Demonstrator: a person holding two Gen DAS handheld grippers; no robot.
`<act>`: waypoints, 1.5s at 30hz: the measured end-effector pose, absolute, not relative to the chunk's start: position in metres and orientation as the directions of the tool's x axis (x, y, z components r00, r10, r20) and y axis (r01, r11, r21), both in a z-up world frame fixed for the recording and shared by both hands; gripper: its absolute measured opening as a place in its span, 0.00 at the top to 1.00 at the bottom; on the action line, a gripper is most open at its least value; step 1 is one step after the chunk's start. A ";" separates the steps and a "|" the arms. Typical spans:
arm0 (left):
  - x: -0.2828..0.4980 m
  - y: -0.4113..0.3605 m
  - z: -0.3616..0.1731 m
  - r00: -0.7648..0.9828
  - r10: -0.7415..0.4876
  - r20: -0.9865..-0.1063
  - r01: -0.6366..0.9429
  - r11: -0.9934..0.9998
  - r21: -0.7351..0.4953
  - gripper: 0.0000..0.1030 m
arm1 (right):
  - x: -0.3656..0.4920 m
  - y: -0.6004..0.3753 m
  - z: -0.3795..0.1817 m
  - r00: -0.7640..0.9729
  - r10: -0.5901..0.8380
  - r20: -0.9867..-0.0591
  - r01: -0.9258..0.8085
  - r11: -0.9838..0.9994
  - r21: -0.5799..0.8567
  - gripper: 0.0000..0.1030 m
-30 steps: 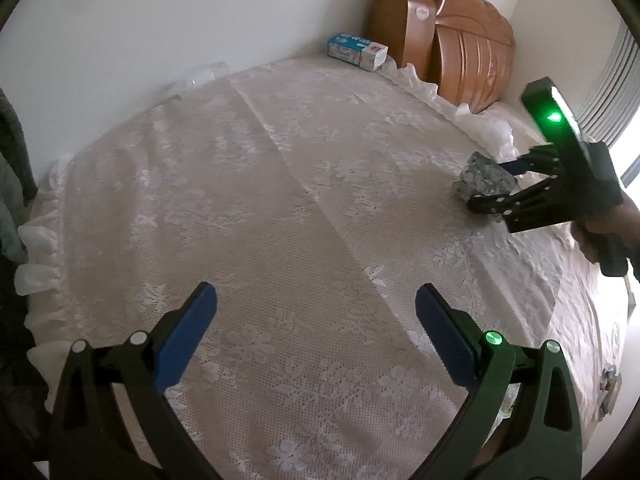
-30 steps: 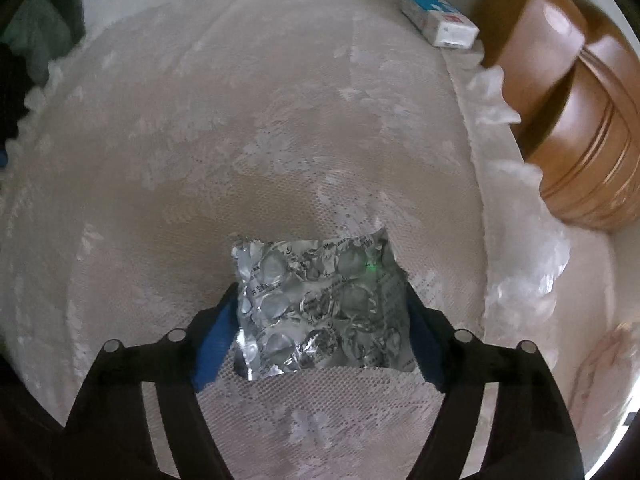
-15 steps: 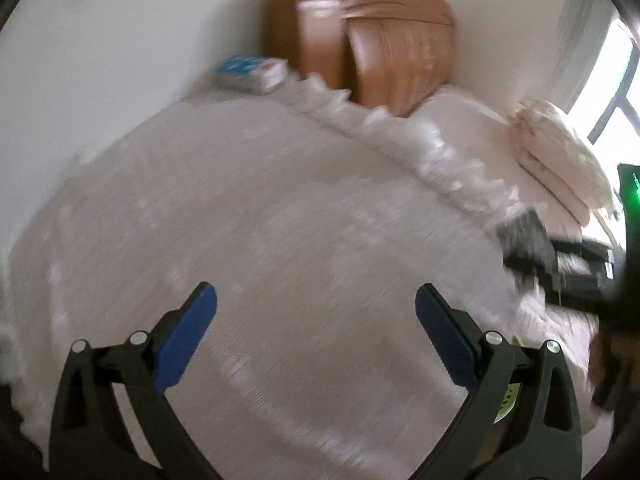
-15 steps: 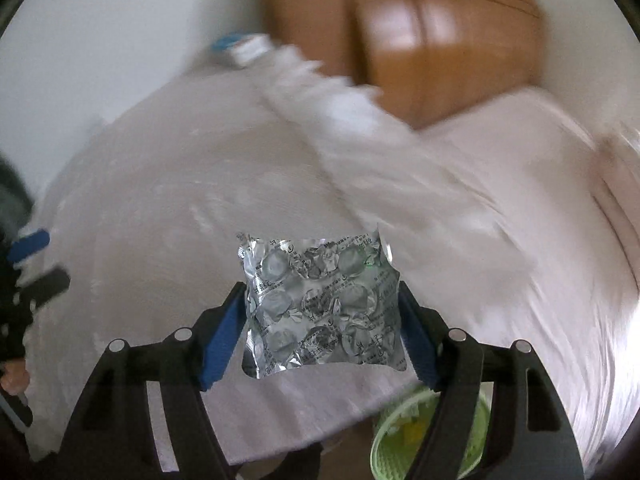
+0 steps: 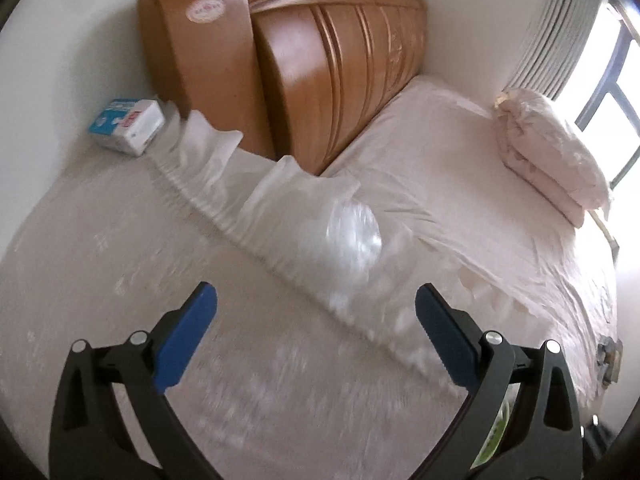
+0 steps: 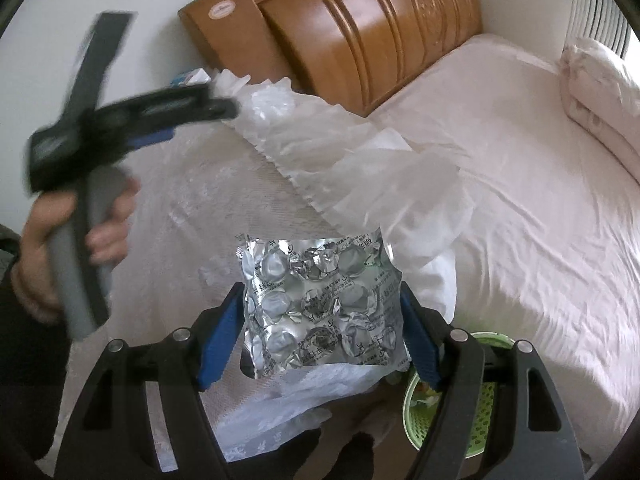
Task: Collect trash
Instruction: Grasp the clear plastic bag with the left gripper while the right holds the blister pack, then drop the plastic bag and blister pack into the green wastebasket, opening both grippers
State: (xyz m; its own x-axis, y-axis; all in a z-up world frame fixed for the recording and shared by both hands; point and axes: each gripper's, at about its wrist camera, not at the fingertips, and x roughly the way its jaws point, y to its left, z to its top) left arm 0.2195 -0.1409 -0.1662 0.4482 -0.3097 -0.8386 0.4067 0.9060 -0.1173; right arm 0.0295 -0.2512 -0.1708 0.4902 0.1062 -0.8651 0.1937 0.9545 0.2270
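Observation:
A crumpled silver blister pack is clamped between the blue pads of my right gripper, which is shut on it above the edge of the lace-covered surface. A green mesh basket sits low beneath the right finger, partly hidden. My left gripper is open and empty over the lace cloth. In the right wrist view the left gripper shows blurred at upper left, held by a hand. A shiny clear plastic piece lies on the frilled edge ahead of it.
A blue and white box rests by the wall at the back of the lace surface. A wooden headboard stands behind. The bed with a pink sheet lies to the right, with a folded quilt by the window.
Both views have swung right, from the lace surface toward the bed. My right gripper has carried the blister pack past the frilled edge, and the green basket has come into view. The left gripper has stayed open.

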 end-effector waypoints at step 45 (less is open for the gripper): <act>-0.008 -0.014 -0.136 0.442 -0.231 -0.867 0.397 0.917 -0.042 0.57 | -0.048 -0.213 -0.160 0.529 0.137 -0.837 0.085 0.973 0.213 0.28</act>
State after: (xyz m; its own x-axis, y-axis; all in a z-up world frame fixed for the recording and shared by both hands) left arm -0.0077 -0.0142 -0.1364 0.4420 -0.2312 -0.8667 0.3975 0.9167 -0.0418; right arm -0.0484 -0.2131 -0.1602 0.5293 0.1366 -0.8374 0.0855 0.9733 0.2128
